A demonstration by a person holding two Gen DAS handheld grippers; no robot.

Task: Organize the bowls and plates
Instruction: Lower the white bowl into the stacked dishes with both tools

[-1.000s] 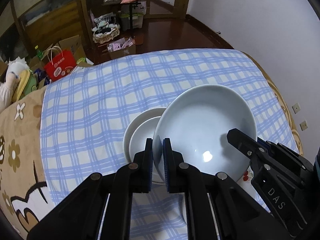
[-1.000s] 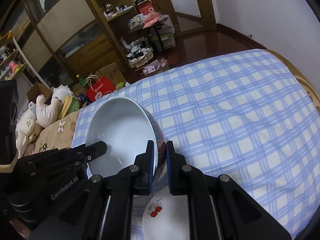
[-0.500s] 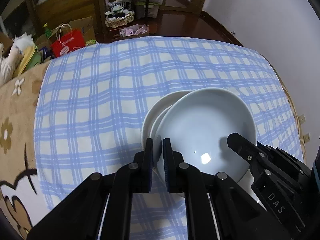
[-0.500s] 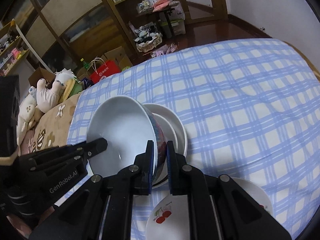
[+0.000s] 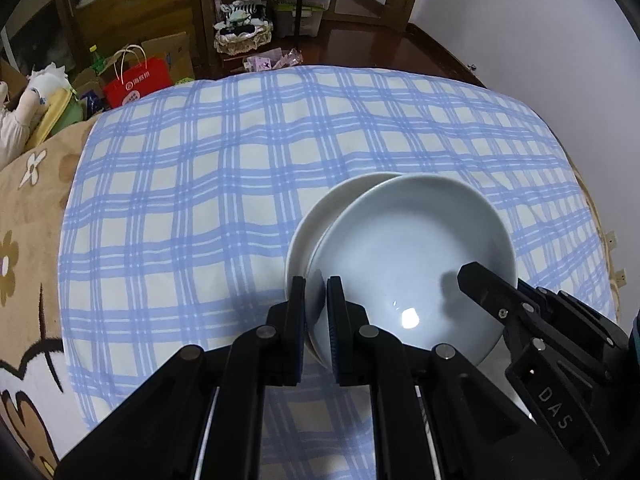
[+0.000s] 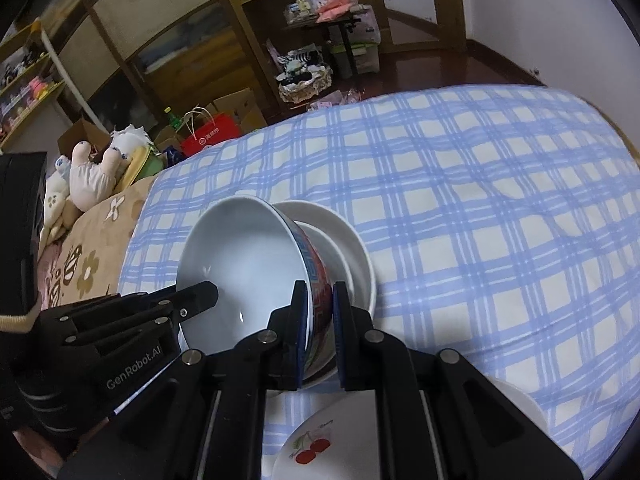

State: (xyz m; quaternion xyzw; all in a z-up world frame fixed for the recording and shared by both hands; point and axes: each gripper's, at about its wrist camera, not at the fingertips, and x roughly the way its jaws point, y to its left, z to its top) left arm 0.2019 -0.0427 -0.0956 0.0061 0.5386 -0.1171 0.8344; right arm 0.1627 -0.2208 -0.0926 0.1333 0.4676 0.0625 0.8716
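Over the white bowls (image 6: 352, 256), both grippers pinch one large bowl (image 6: 240, 264).
Left gripper (image 5: 316, 300) and right gripper (image 6: 320, 304) clamp opposite rims; tilted, it could knock the stack off-centre.

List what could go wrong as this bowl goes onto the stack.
1. Both hand-held grippers, left and right, pinch only the thin rim of the bowl; it could slip.
2. The bowl sits tilted and off-centre over the white dishes, so it may slide off when released.
3. The cherry plate lies close below.
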